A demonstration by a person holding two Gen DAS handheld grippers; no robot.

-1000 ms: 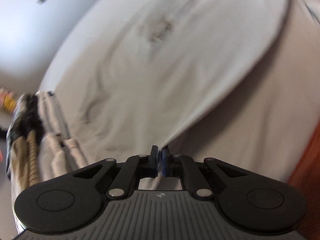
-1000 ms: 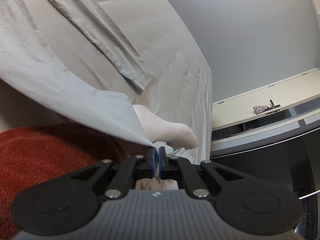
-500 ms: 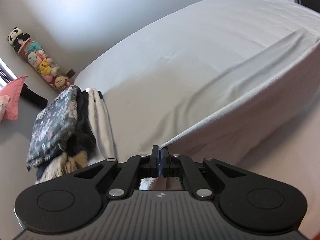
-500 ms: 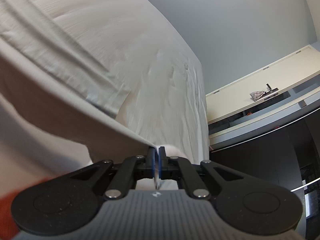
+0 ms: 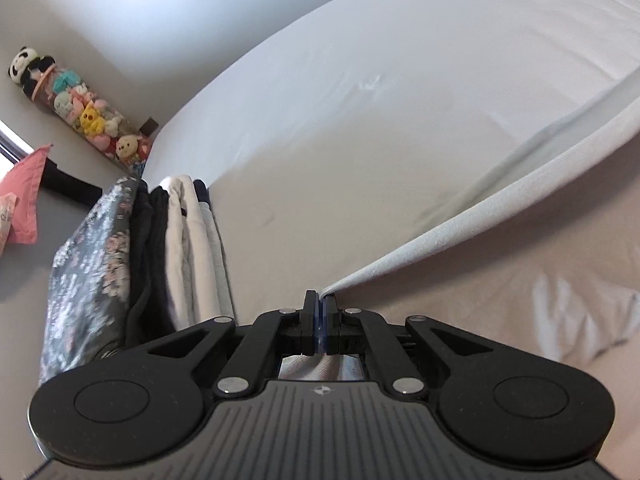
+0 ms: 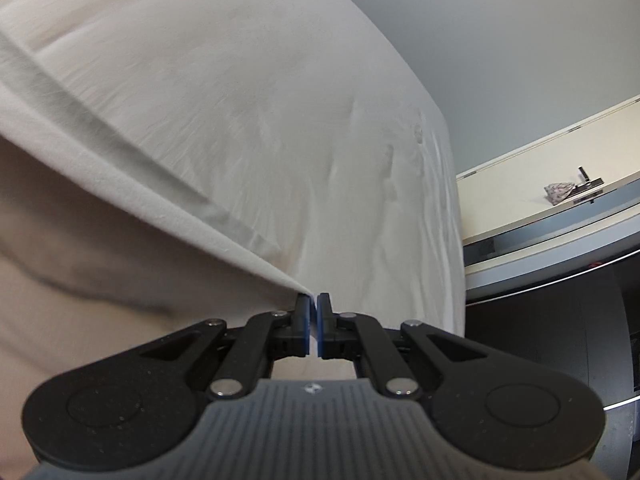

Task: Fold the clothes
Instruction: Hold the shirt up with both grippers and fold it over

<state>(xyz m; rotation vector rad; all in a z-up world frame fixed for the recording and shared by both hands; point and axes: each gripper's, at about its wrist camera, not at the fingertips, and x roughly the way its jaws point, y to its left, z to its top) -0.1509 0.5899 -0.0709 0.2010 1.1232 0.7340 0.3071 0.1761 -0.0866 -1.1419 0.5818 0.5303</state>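
A pale garment [image 5: 500, 216] is held stretched above the bed [image 5: 360, 80], one corner pinched in the jaws of each gripper, left gripper [image 5: 320, 300] and right gripper [image 6: 313, 304]. The thin pinch could slip under tension (little cloth is caught). A folded stack [image 5: 132, 264] at the bed's left edge is shown only in the left view, a shelf [image 6: 540, 196] only in the right.

Wide bed [image 5: 360, 92] under a smooth pale sheet, faintly creased, filling most of both wrist views [image 6: 280, 92]. At its left edge in the left wrist view, stack of folded clothes [image 5: 160, 260] resting directly on the sheet: dark floral piece outermost, then black, then white and grey layers. Nearer the camera on the right, crumpled white fabric [image 5: 580, 320] lying on the sheet. In the right wrist view, small wrinkles toward the far right edge of the mattress.
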